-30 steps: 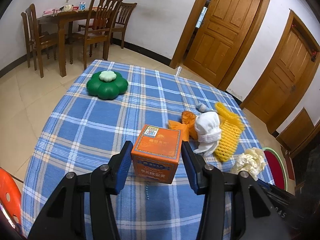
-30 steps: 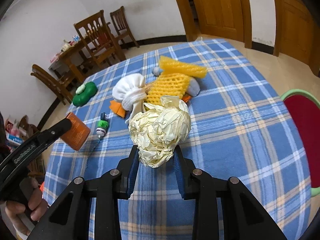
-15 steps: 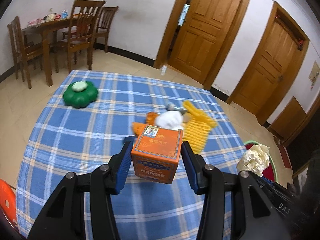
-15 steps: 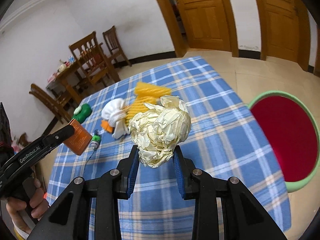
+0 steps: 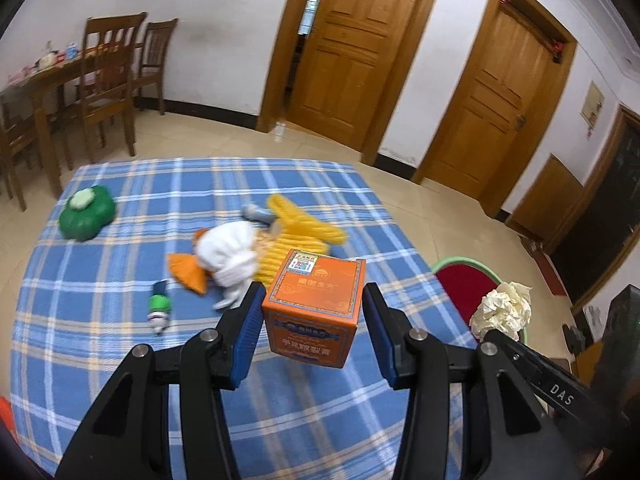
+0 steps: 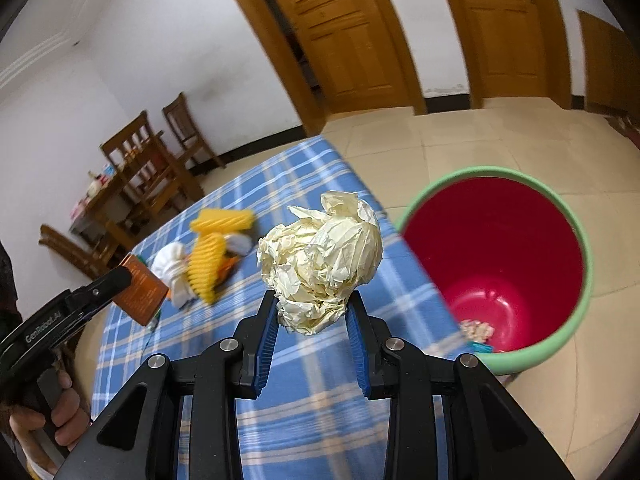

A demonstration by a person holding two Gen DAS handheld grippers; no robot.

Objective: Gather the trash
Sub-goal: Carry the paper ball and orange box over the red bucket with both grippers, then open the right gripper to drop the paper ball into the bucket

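Note:
My left gripper (image 5: 314,312) is shut on an orange box (image 5: 316,306) and holds it above the blue plaid table (image 5: 100,340). My right gripper (image 6: 314,312) is shut on a crumpled cream paper ball (image 6: 320,268), raised over the table's right edge. The ball also shows in the left wrist view (image 5: 502,310). A red bin with a green rim (image 6: 496,256) stands on the floor right of the table, with scraps at its bottom. On the table lie a yellow foam net (image 5: 298,240), a white cloth wad (image 5: 230,250), an orange scrap (image 5: 188,270) and a small green-white bottle (image 5: 159,307).
A green flower-shaped container (image 5: 86,218) sits at the table's far left. Wooden chairs and a dining table (image 5: 80,92) stand by the back wall. Wooden doors (image 5: 356,48) are behind. The left gripper with the box shows in the right wrist view (image 6: 132,286).
Both grippers have risen and swung right with their loads. The red bin has come fully into the right wrist view, close beside the paper ball.

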